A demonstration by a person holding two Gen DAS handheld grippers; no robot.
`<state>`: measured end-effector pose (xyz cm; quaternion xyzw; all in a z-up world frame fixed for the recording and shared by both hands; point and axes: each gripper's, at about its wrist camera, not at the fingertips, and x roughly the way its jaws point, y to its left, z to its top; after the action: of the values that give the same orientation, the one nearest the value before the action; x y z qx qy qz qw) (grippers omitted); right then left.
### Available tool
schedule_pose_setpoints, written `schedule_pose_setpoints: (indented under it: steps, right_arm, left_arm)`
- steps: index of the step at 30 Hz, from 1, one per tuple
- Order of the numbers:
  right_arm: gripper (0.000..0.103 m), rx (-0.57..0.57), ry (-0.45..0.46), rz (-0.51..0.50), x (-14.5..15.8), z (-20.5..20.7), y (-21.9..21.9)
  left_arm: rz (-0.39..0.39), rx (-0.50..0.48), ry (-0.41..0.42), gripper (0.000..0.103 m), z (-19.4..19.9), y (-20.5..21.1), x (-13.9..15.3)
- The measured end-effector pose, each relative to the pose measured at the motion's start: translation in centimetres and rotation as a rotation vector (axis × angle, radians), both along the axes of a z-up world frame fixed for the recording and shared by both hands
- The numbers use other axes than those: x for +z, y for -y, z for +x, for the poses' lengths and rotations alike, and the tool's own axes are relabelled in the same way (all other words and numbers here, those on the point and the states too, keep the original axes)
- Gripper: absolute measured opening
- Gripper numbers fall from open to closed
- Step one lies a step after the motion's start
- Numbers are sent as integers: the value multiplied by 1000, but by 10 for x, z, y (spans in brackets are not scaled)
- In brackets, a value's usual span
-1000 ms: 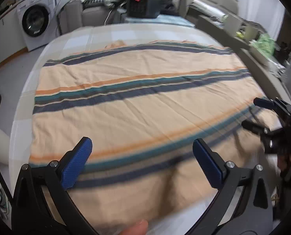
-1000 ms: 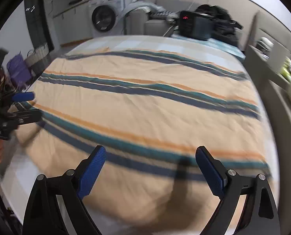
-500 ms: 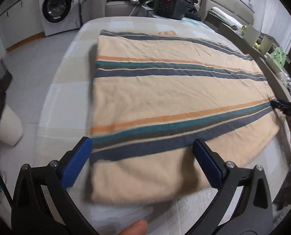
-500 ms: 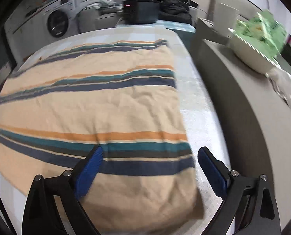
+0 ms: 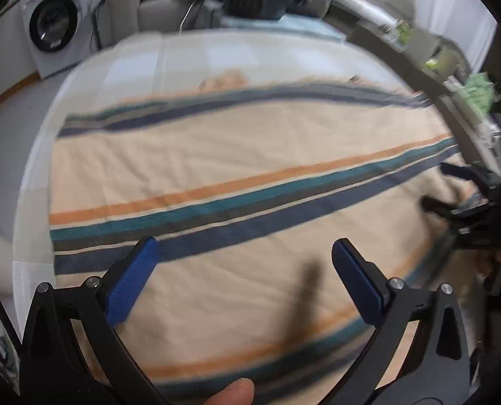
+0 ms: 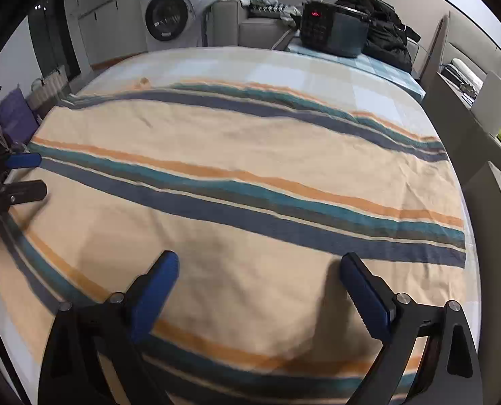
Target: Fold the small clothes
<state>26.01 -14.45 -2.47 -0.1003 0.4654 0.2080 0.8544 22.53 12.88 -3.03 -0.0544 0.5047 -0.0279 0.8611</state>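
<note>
Cloth: the striped cloth point(image 6: 250, 175) lay spread flat across the table point(image 6: 317, 67), filling most of it.
Left gripper point(image 5: 243, 280): hovered over the near edge, jaws wide, holding nothing.
Right gripper point(image 6: 258, 290): also over the near edge, jaws wide and empty.
Behind: a washing machine point(image 6: 169, 17).

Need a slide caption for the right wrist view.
Open right gripper above peach striped cloth spread flat on the checked table.
</note>
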Motion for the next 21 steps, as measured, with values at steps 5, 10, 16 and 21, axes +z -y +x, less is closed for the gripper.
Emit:
schedule_pose_setpoints:
  steps: [5, 10, 16, 21]
  right_arm:
    - [99, -169, 11, -46, -1, 16, 68]
    - [98, -307, 17, -36, 7, 20, 112]
    - [98, -203, 114, 84, 47, 25, 59]
    - [98, -121, 92, 121, 34, 67, 0]
  left_arm:
    - [30, 7, 45, 101, -17, -28, -2]
    - [70, 49, 10, 101, -24, -43, -1]
    - [13, 114, 86, 102, 4, -53, 27]
    - [-25, 127, 88, 102, 60, -48, 23]
